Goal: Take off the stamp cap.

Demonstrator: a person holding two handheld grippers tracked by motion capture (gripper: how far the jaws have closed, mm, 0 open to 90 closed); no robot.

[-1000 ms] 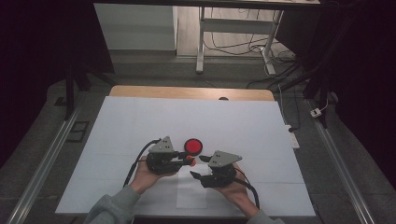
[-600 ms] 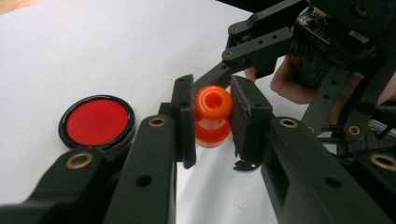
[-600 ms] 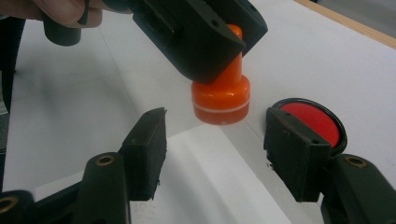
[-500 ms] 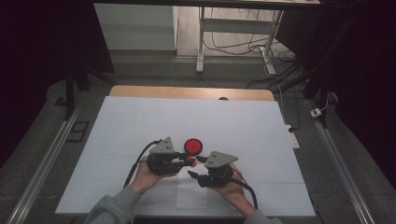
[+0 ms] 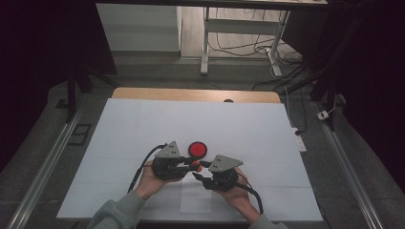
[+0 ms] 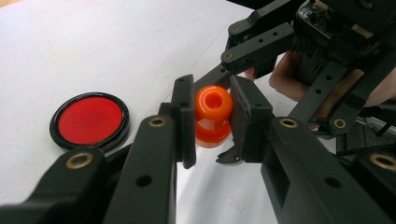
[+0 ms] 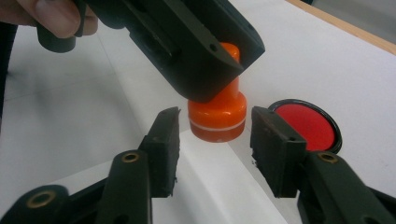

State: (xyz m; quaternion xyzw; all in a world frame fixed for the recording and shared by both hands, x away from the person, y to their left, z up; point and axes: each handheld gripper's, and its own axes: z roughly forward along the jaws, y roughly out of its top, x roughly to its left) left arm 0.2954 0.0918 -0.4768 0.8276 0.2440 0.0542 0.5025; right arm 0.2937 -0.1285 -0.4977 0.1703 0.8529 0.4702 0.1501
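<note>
Orange stamp (image 6: pixel 213 116), light, hard and slick-looking, is sitting clamped at its knob in the left tongs (image 6: pixel 212 122); right tongs (image 7: pixel 215 140) are closing, pads apart, around its wider base.

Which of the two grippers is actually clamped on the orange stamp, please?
The left gripper: its pads press the orange stamp, while the right gripper merely straddles its base, jaws closing.

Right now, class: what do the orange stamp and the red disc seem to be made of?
Orange stamp: probably moulded plastic, glossy; it shows bright highlights and rounded, seamless curves. Red disc: a matt red face, perhaps an ink pad, in a shiny black rim, likely plastic; the look leaves it open.
</note>
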